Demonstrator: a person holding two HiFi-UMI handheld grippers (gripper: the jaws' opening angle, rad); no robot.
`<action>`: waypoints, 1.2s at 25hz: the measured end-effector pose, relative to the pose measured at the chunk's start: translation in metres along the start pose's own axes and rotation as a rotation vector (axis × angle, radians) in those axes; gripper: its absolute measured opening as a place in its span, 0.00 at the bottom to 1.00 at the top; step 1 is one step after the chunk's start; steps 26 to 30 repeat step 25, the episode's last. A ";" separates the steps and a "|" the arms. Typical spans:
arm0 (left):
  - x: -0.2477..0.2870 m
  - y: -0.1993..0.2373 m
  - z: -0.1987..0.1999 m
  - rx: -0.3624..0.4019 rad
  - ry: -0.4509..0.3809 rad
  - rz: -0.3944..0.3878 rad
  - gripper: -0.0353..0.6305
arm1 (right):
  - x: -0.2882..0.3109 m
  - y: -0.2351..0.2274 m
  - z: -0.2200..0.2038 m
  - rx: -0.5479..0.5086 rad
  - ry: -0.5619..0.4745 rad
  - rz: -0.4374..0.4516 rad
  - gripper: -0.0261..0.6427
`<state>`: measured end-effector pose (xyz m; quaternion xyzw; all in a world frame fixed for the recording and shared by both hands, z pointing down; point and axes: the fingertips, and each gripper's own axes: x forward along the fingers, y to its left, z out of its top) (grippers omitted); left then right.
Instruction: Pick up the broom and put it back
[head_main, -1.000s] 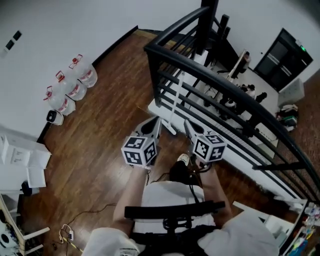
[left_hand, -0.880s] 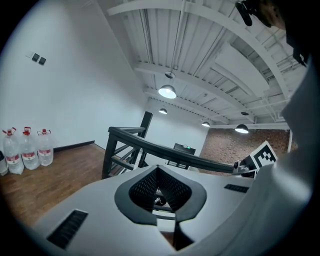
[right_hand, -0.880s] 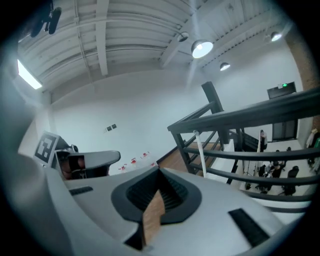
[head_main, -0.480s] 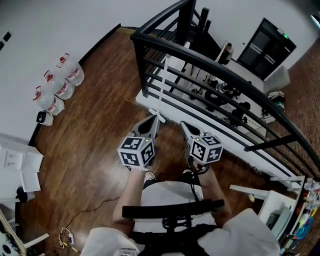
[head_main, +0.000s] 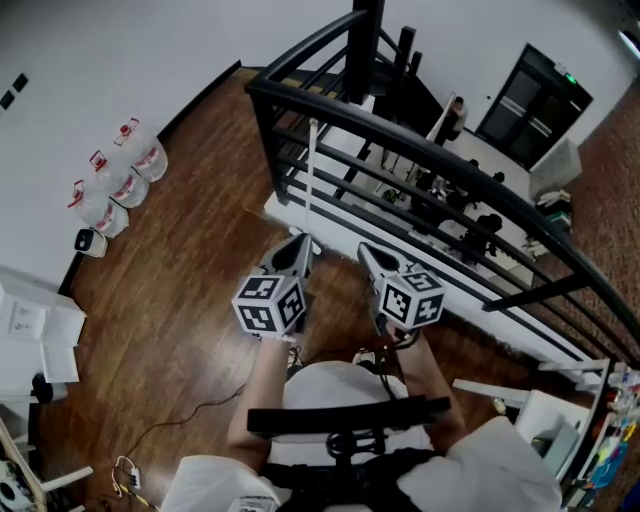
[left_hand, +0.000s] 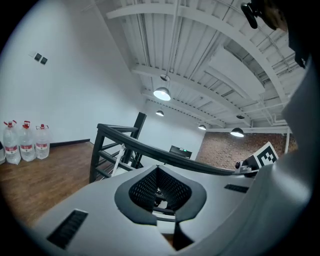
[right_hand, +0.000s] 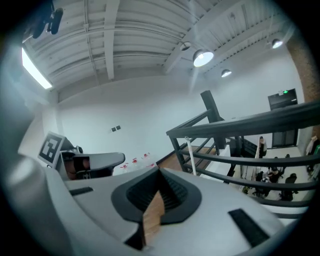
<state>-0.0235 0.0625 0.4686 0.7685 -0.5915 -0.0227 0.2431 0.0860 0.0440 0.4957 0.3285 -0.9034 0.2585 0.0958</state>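
Note:
The broom (head_main: 310, 175) is a thin white pole that leans upright against the black railing (head_main: 420, 150); its lower end is hidden behind my left gripper. The pole also shows as a white stick at the railing in the left gripper view (left_hand: 118, 159) and in the right gripper view (right_hand: 190, 156). My left gripper (head_main: 300, 245) points at the foot of the pole, a short way from it, shut and empty (left_hand: 158, 167). My right gripper (head_main: 368, 252) is held level beside it, to the right of the broom, jaws together with nothing between them (right_hand: 160, 171).
Three water bottles (head_main: 110, 185) stand along the white wall at the left. White boxes (head_main: 30, 320) lie at the left edge, and a cable (head_main: 170, 425) runs over the wooden floor. Beyond the railing lies a lower room with people and furniture (head_main: 470, 210).
The railing and the broom have come nearer and shifted left in the head view. Both grippers stay side by side in front of the body, jaws unchanged.

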 end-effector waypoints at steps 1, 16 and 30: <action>0.002 -0.003 -0.001 0.002 0.002 -0.001 0.05 | -0.001 -0.001 0.000 -0.005 0.002 0.004 0.06; 0.012 -0.014 0.001 0.030 0.019 -0.004 0.05 | 0.000 -0.010 0.007 0.016 -0.020 0.015 0.06; 0.010 -0.008 -0.003 0.024 0.020 -0.007 0.05 | 0.002 -0.006 0.002 0.010 -0.019 0.013 0.06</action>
